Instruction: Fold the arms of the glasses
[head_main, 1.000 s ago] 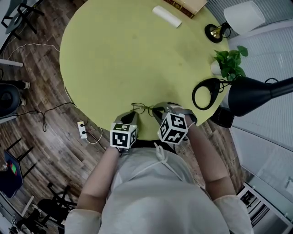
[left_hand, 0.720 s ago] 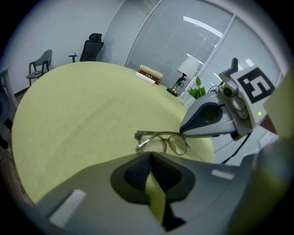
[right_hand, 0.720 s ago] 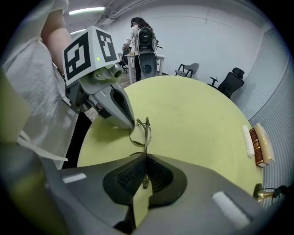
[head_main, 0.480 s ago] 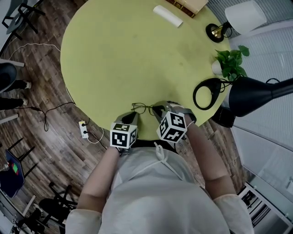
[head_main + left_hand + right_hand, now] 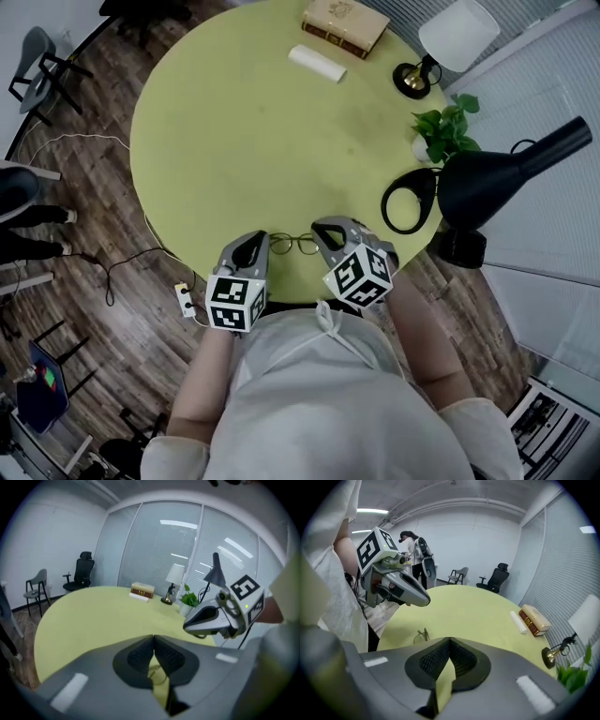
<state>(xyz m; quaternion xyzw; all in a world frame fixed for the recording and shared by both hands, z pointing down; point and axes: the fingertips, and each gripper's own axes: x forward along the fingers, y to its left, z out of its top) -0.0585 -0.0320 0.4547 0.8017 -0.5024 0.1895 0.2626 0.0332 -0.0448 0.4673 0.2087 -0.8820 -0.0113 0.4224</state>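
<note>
Left gripper and right gripper are being drawn slightly off the glasses lying between them near the table edge, jaws closed on nothing, so folding seems finished

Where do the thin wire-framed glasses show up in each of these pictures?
Head view: thin wire-framed glasses at the round yellow-green table's near edge, between left gripper and right gripper.
Left gripper view: glasses low centre, glimpsed below the shut jaws.
Right gripper view: glasses left of centre, on the table.
Shared landmark: the tan book at the far edge.
</note>
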